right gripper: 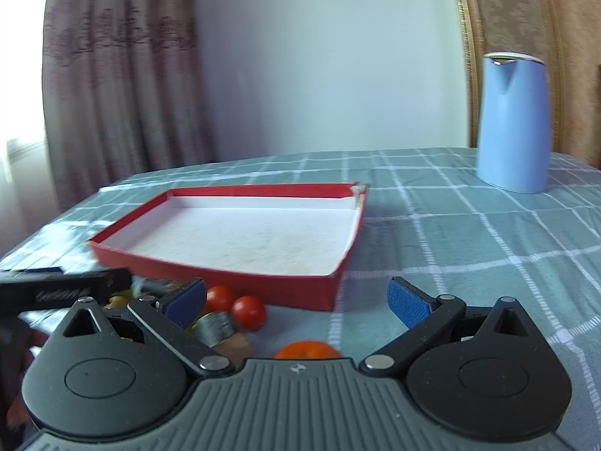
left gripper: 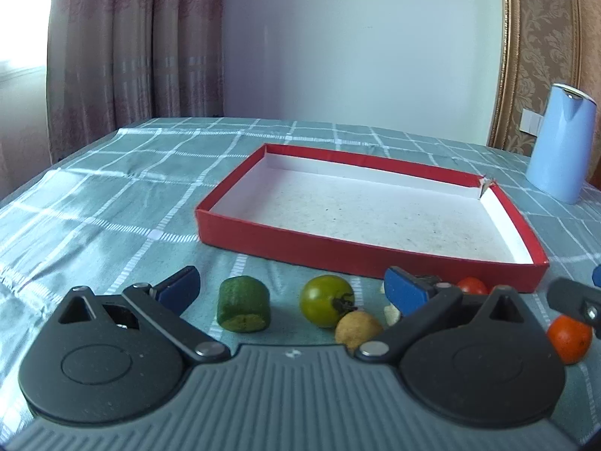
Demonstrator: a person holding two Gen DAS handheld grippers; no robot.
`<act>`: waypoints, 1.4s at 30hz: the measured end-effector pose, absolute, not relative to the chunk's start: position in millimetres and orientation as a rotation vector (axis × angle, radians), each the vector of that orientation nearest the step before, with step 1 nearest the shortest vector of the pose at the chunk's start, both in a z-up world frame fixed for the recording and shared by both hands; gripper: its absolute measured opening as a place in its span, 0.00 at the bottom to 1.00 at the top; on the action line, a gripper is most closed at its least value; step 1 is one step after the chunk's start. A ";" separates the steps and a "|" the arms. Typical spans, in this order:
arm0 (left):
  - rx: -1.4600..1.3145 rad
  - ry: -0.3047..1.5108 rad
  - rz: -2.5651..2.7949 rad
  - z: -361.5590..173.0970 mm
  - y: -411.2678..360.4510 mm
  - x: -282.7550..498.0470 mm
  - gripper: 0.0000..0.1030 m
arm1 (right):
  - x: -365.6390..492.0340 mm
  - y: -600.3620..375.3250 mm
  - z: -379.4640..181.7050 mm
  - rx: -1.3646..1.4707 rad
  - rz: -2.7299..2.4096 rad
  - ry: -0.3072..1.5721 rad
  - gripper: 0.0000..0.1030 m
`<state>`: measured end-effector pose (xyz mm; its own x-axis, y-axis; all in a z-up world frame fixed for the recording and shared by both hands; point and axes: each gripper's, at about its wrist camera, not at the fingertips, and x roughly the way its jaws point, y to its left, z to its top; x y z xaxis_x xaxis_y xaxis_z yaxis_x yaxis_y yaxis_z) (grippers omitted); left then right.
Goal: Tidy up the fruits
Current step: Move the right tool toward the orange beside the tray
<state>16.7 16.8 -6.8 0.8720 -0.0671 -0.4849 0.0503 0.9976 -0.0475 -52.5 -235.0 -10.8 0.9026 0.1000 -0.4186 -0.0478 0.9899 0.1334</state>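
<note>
An empty red box (left gripper: 360,251) with a white floor lies on the checked cloth; it also shows in the right wrist view (right gripper: 233,270). In front of it lie a green chunk (left gripper: 244,310), a green tomato (left gripper: 326,300), a tan round fruit (left gripper: 357,329), a red tomato (left gripper: 471,285) and an orange fruit (left gripper: 569,338). My left gripper (left gripper: 293,289) is open and empty, with the green tomato between its fingers. My right gripper (right gripper: 296,300) is open and empty above the orange fruit (right gripper: 306,349), with two red tomatoes (right gripper: 248,312) just left of centre.
A light blue jug (left gripper: 559,146) stands at the back right, also in the right wrist view (right gripper: 512,120). Curtains and a white wall lie behind the table. The left gripper's body (right gripper: 64,285) sits at the left of the right wrist view.
</note>
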 end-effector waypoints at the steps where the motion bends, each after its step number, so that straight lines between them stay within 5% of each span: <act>1: -0.037 0.515 -0.059 -7.4 17.5 17.9 1.00 | -56.0 -234.5 -10.7 0.116 0.093 0.434 1.00; 42: -0.020 0.539 -0.087 -12.3 18.6 20.2 1.00 | -64.0 -246.4 -29.7 0.024 0.040 0.592 1.00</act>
